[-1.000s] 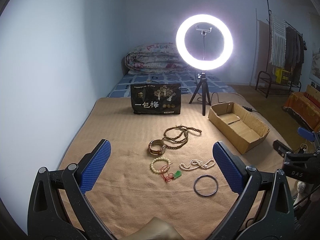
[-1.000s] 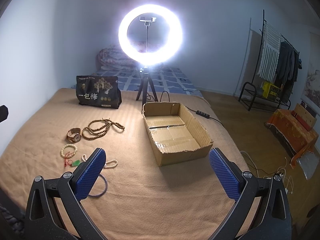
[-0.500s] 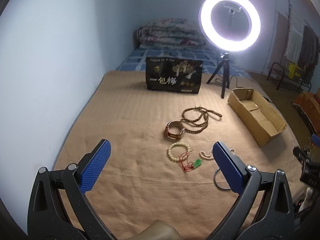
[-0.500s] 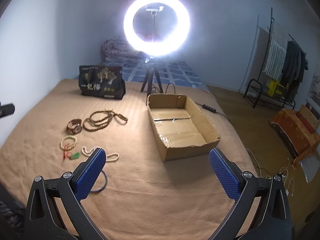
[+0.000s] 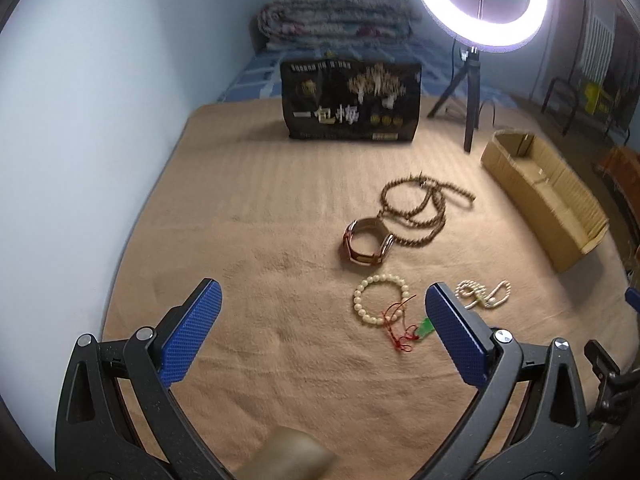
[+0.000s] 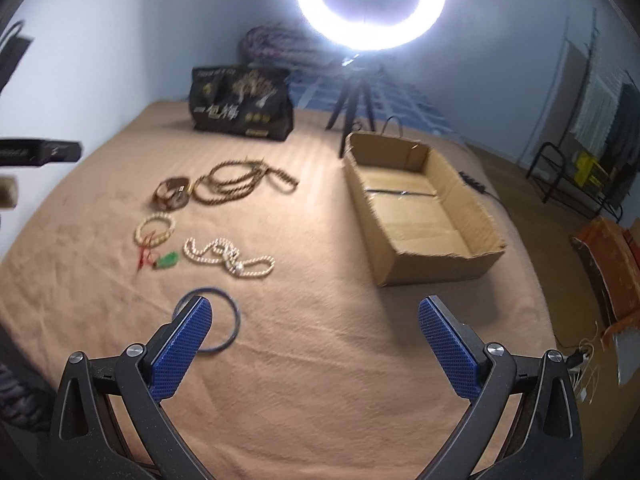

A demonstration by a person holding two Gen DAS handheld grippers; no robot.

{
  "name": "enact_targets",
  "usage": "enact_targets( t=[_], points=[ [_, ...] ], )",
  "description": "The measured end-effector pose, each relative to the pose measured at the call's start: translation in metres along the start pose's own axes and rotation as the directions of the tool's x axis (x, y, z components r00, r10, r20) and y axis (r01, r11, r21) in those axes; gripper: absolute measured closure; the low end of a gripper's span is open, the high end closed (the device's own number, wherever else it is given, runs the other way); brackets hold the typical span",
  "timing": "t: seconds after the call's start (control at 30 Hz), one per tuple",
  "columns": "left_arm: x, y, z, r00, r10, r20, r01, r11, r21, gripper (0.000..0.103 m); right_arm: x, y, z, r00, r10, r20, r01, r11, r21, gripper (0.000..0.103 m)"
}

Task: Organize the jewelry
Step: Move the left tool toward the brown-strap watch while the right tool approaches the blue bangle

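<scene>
Jewelry lies on a tan blanket (image 5: pixel 260 240): a brown bead necklace (image 5: pixel 424 208) (image 6: pixel 236 182), a watch (image 5: pixel 366 240) (image 6: pixel 172 192), a cream bead bracelet (image 5: pixel 378 300) (image 6: pixel 154 228) with a red cord and green pendant (image 5: pixel 425 327) (image 6: pixel 167 260), a pearl strand (image 5: pixel 484 294) (image 6: pixel 230 260) and a dark bangle (image 6: pixel 232 320). An open, empty cardboard box (image 6: pixel 420 216) (image 5: pixel 548 200) stands to the right. My left gripper (image 5: pixel 324 336) is open and empty, near the bracelet. My right gripper (image 6: pixel 316 344) is open and empty, its left finger over the bangle.
A black printed bag (image 5: pixel 351 104) (image 6: pixel 242 104) stands at the back of the blanket. A lit ring light on a tripod (image 6: pixel 370 4) (image 5: pixel 478 4) stands behind the box. A folded quilt (image 5: pixel 336 16) lies at the wall. The blanket's right edge drops to the floor (image 6: pixel 540 200).
Both grippers have moved forward and tilted down toward the blanket. The jewelry now looks closer in both views. Nothing was taken hold of.
</scene>
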State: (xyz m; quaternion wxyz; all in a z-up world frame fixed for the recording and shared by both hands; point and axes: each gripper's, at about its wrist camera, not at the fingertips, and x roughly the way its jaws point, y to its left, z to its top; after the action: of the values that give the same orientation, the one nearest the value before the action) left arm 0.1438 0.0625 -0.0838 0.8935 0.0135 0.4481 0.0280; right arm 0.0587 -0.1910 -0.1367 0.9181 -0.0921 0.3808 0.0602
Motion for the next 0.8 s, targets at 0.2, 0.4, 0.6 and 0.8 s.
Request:
enact_targets(
  t=[0.2, 0.4, 0.6, 0.8],
  points=[
    [0.031, 0.005, 0.013, 0.998, -0.016, -0.056, 0.014, 0.999, -0.039, 0.000, 0.021, 0.014, -0.004, 0.996, 0.064, -0.066, -0.066, 0.997, -0.025, 0.001],
    [0.066, 0.001, 0.023, 0.991, -0.069, -0.118, 0.063, 0.997, -0.054, 0.013, 0.040, 0.027, -0.006, 0.987, 0.112, -0.112, -0.118, 0.992, -0.050, 0.001],
    [0.105, 0.003, 0.034, 0.977, -0.111, -0.184, 0.092, 0.990, -0.110, 0.031, 0.055, 0.043, -0.005, 0.976, 0.171, -0.137, -0.181, 0.981, -0.069, 0.001],
    [0.139, 0.016, 0.038, 0.961, -0.155, -0.230, 0.114, 0.977, -0.182, 0.045, 0.069, 0.058, -0.009, 0.967, 0.200, -0.158, -0.219, 0.970, -0.110, 0.001]
  ],
)
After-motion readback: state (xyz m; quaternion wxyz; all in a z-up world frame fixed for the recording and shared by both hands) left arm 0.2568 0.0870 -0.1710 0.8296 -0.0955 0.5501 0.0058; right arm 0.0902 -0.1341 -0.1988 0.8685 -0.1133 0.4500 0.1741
